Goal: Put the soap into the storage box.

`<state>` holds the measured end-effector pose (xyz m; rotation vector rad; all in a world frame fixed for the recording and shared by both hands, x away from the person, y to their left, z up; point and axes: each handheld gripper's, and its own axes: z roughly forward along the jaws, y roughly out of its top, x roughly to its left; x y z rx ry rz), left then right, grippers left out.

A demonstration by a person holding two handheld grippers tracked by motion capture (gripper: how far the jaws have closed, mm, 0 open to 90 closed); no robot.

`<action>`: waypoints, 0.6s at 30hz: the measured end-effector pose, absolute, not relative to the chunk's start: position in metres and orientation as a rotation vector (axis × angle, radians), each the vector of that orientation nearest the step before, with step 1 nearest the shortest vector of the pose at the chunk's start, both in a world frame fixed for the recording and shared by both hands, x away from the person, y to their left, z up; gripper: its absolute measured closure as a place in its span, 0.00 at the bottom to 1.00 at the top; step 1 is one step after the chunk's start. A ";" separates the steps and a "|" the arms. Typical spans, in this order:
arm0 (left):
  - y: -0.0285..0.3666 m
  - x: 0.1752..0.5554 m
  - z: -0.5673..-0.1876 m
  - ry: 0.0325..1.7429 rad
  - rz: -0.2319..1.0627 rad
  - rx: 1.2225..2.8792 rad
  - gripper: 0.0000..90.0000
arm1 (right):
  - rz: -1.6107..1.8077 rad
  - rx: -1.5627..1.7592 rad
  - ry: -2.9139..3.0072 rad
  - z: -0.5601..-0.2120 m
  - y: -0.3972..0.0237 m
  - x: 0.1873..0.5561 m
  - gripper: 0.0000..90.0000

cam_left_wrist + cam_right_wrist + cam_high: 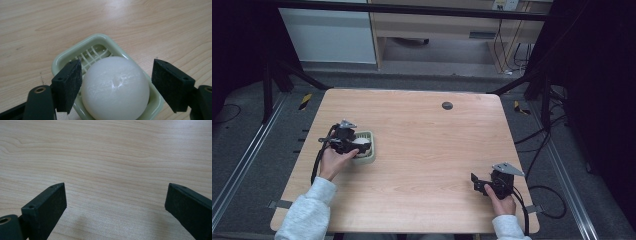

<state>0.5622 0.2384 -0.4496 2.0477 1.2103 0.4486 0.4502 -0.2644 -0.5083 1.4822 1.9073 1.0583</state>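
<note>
A white ball [115, 87] sits in a small pale green slotted basket [97, 41] on the left part of the wooden table [427, 145]. My left gripper [116, 75] straddles the ball. Its left pad stands right against the ball's side and the right pad is a small gap away, so the jaws are open around it. From above, the ball [361, 142] and basket [371, 151] lie just right of the left gripper [357, 145]. My right gripper [479, 182] rests near the front right corner, jaws wide open over bare wood [115, 195].
A dark round grommet [447, 105] is set in the table near its far edge. Metal frame legs and cables stand on the floor on both sides. The right gripper is close to the table's right and front edges.
</note>
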 end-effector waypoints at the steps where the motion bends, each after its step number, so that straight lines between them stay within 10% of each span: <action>1: 0.239 0.562 -0.448 1.211 0.452 2.050 0.28 | 1.058 1.484 1.908 -0.508 -0.264 0.450 0.05; 18: 0.245 0.535 -0.432 1.216 0.539 1.978 0.46 | 1.060 1.489 1.906 -0.508 -0.264 0.449 0.05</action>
